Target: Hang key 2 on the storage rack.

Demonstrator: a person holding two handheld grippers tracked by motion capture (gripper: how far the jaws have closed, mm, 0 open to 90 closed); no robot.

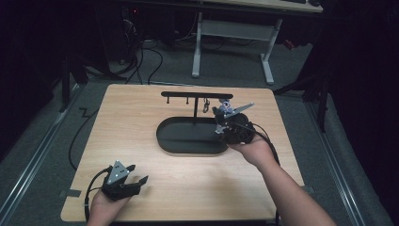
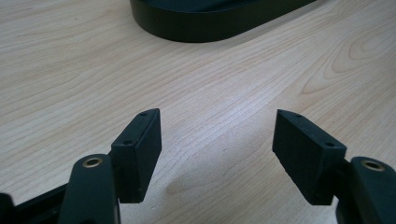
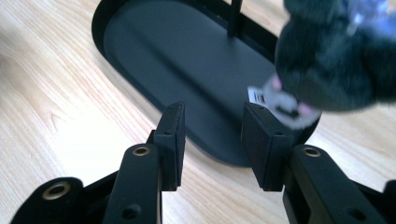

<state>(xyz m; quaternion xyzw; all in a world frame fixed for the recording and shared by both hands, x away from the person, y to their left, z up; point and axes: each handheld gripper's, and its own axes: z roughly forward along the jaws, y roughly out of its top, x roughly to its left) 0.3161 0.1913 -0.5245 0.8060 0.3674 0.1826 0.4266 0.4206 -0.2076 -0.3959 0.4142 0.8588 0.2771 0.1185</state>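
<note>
Right gripper (image 3: 212, 140) part-open, empty, over black tray's (image 3: 140, 84) near end; dark plush keychain (image 3: 336, 60) just beside one jaw, apparently freed to hang. Left gripper (image 2: 217, 149) wide, idle.

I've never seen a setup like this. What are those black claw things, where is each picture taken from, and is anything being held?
No robot here: a person holds a hand-operated two-jaw gripper in each hand. The top picture looks down from above on a wooden table. On it stands a black stand: an oval tray with a post and a hook bar, from which something small dangles.

The other two pictures come from cameras riding on the grippers, looking along their jaws. The left gripper hovers over bare wood, jaws wide apart, nothing between them. The right gripper is at the tray's end, jaws apart and empty. A dark fuzzy toy with a paper tag sits just beside its right jaw; whether they touch is unclear.
</note>
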